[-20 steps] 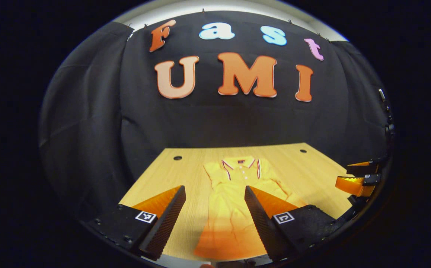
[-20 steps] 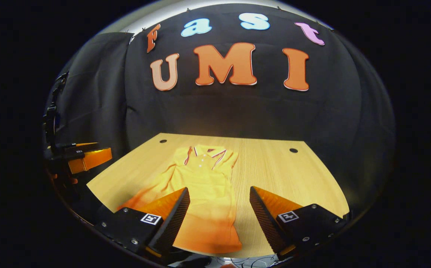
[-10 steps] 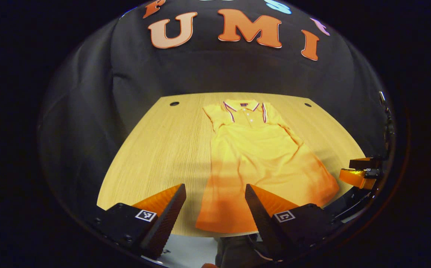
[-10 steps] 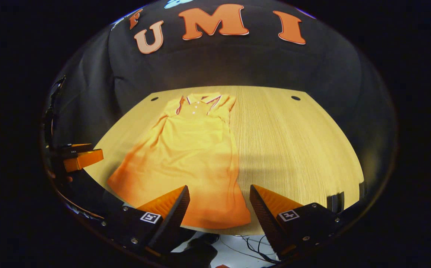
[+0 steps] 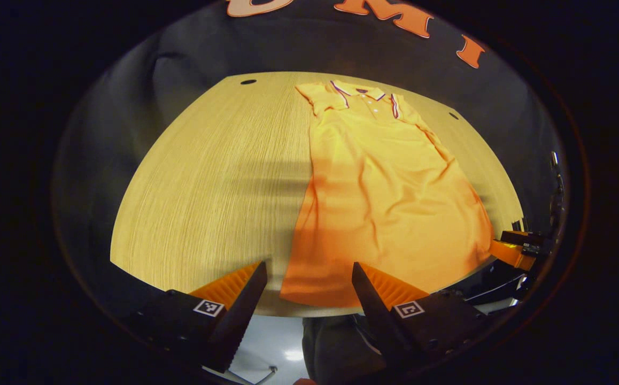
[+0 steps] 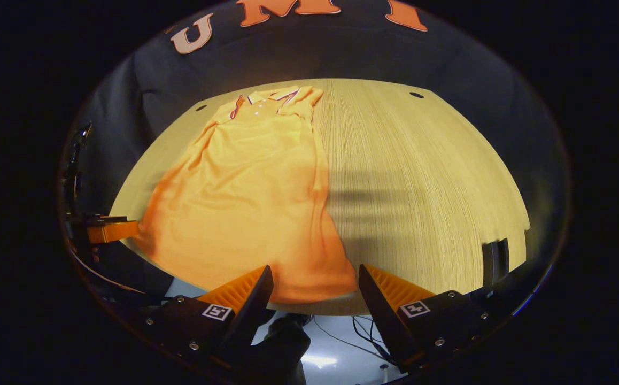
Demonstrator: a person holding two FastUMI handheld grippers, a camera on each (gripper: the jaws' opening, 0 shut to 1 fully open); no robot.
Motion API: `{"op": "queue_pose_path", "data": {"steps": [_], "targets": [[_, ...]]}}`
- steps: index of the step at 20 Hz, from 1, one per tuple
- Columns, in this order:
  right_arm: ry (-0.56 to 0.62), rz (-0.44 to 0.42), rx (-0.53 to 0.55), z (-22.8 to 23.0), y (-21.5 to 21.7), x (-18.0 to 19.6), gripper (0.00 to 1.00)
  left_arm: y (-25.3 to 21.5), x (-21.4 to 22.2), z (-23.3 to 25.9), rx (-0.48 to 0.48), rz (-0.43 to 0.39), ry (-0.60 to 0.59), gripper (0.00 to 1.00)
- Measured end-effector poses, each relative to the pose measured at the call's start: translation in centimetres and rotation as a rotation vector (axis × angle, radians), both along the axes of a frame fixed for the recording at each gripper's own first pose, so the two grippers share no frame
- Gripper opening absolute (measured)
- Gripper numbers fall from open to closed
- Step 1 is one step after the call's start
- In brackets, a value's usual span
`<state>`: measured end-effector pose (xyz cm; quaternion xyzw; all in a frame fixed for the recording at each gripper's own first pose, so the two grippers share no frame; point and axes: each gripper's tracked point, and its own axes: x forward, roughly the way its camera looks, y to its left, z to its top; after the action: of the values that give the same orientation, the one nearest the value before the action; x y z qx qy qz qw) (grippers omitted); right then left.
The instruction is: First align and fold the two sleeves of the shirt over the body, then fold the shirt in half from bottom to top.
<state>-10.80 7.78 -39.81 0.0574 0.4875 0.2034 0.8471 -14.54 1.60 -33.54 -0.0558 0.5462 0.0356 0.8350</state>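
Desk (image 5: 208,176): bare wood flanks the shirt (image 5: 384,192), which lies flat, collar far, hem at the near edge. Left tool (image 5: 309,278) and right tool (image 6: 315,280), fingers apart, hover above that hem, gripping nothing.

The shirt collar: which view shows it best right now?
Left gripper view: the collar faces the camera squarely, both striped edges and the button placket clear. In the right gripper view the collar sits off to the side, skewed and smaller.
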Motion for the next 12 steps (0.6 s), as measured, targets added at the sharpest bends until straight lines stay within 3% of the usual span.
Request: {"op": "queue_pose_path", "data": {"steps": [4, 8, 9, 10, 12], "targets": [[0.027, -0.006, -0.011, -1.2, 0.0, -0.6, 0.98, 1.2, -0.7, -2.0, 0.008, 0.04, 0.077, 0.99], [0.03, 0.005, -0.023, -1.9, 0.4, -0.8, 0.98, -0.1, -1.4, -1.9, 0.051, -0.053, 0.071, 0.99], [0.029, 0.012, -0.034, -1.9, 0.4, -0.9, 0.9, -0.8, -1.4, -1.8, 0.044, -0.07, 0.07, 0.99], [0.026, 0.022, -0.043, -2.0, 0.5, -0.9, 0.98, -1.4, -1.8, -1.9, 0.05, -0.083, 0.087, 0.99], [0.008, 0.038, -0.058, -2.0, 0.8, -0.5, 0.95, -2.7, -1.7, -1.8, 0.052, -0.109, 0.084, 0.98]]}}
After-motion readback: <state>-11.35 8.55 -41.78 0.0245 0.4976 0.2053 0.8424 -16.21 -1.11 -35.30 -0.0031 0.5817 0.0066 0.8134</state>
